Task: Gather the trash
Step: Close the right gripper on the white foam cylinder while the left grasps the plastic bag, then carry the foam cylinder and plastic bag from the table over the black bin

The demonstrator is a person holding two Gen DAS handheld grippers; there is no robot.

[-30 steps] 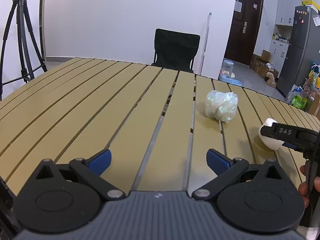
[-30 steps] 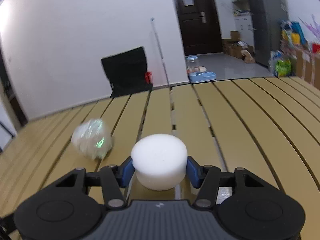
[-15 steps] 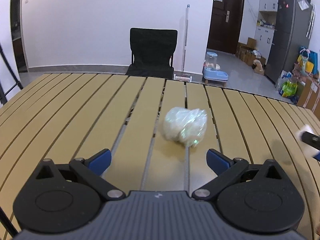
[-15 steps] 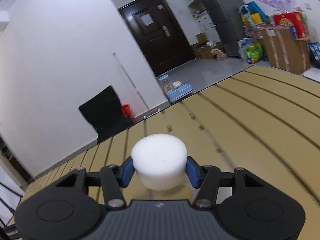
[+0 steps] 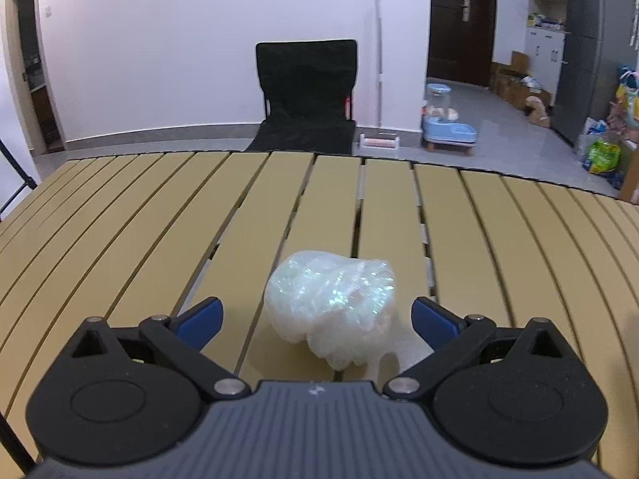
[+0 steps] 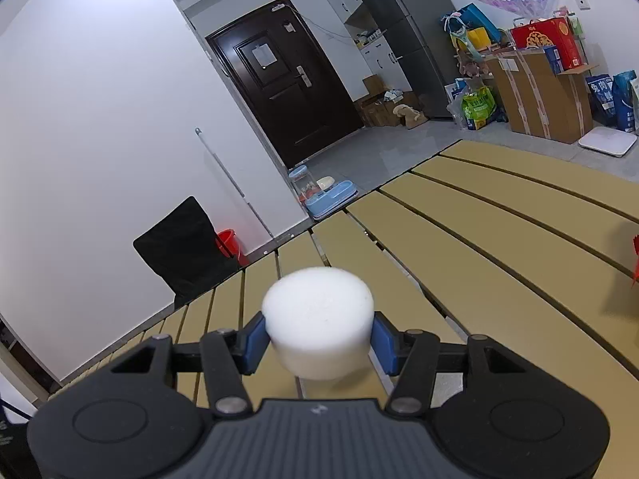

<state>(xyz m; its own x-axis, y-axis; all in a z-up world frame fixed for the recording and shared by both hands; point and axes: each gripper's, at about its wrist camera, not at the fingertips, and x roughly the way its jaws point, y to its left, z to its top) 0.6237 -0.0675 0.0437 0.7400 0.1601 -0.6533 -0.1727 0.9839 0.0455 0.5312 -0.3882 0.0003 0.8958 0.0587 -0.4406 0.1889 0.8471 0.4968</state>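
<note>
Compared with a second ago, the crumpled ball of clear iridescent plastic wrap (image 5: 331, 311) has gone from far right in the left wrist view to the near centre, and it now sits between the two blue-padded fingers of the left gripper (image 5: 315, 317). The black folding chair (image 5: 305, 92) beyond the far table edge has likewise come round to the middle of that view. The right gripper, visible at the right edge of that view a second ago, no longer shows there.

In the right wrist view the wrap ball, seen to the left a second ago, is out of sight; the camera now tilts, with the dark brown door (image 6: 287, 80) and the stacked cardboard boxes (image 6: 539, 92) in the background.

Jaws of the left gripper are spread wide. The wrap ball rests on the tan slatted table (image 5: 120, 231) in the gap, with clear space on both sides, so neither pad touches it.

Jaws of the right gripper (image 6: 318, 337) are pinched on a white foam cylinder (image 6: 318, 319), one blue pad pressed against each side of it. The cylinder is held upright with its flat top showing, above the table slats (image 6: 499, 239), with a shadow beneath it.
</note>
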